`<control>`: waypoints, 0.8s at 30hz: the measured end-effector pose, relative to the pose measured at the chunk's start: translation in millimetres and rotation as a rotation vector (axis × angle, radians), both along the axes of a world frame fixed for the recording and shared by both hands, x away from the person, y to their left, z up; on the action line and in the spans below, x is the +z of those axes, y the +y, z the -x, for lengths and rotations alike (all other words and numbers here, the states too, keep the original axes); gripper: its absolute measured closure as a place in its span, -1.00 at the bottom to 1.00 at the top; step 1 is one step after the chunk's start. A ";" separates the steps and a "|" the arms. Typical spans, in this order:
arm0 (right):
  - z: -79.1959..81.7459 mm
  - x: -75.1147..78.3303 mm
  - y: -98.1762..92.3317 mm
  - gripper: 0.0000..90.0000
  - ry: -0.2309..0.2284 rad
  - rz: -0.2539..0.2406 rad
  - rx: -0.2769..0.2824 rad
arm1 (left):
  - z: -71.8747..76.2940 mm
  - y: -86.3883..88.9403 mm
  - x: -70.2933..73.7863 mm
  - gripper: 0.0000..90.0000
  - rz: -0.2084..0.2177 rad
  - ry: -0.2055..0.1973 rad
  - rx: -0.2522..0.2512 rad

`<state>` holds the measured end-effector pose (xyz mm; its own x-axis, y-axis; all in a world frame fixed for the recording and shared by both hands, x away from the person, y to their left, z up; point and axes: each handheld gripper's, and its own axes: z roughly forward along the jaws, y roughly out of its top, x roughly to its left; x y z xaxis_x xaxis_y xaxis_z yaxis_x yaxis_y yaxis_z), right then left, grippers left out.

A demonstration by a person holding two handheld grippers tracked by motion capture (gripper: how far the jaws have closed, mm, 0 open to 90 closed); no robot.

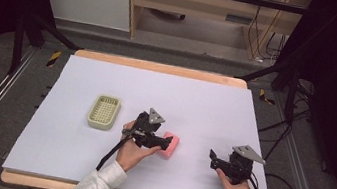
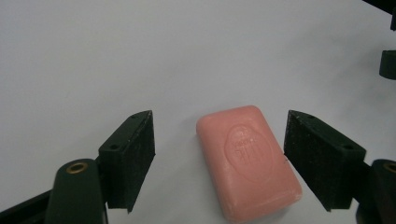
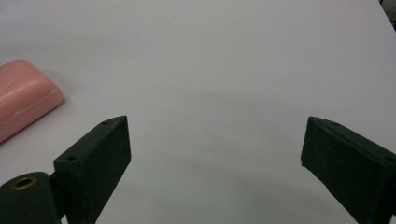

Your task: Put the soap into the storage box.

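My left gripper is spread wide with the pink soap lying flat between the pads, not yet pinched; one pad looks almost against the bar's side, though I can't be sure it touches. The soap sits on the table toward its near edge, about midway along it. I'd centre the bar, drop lower and squeeze its long sides gently, since soap is slippery. My right gripper rests unclenched and empty near the near right corner. The green dish waits toward the left edge.
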<state>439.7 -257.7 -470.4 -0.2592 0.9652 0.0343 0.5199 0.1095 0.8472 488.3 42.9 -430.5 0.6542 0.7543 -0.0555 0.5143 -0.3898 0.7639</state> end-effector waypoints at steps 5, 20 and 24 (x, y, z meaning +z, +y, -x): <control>0.0 0.1 -0.1 -0.80 0.003 -0.003 0.001 | -1.9 -3.8 -3.9 -0.48 -0.013 0.013 -0.001; -0.6 -0.1 0.4 -0.80 0.013 -0.006 0.003 | -2.0 -17.5 -13.5 -0.52 -0.065 0.035 -0.017; -0.7 -0.2 0.5 -0.79 0.014 -0.005 0.003 | -1.4 -21.5 -15.7 -0.52 -0.075 0.041 -0.024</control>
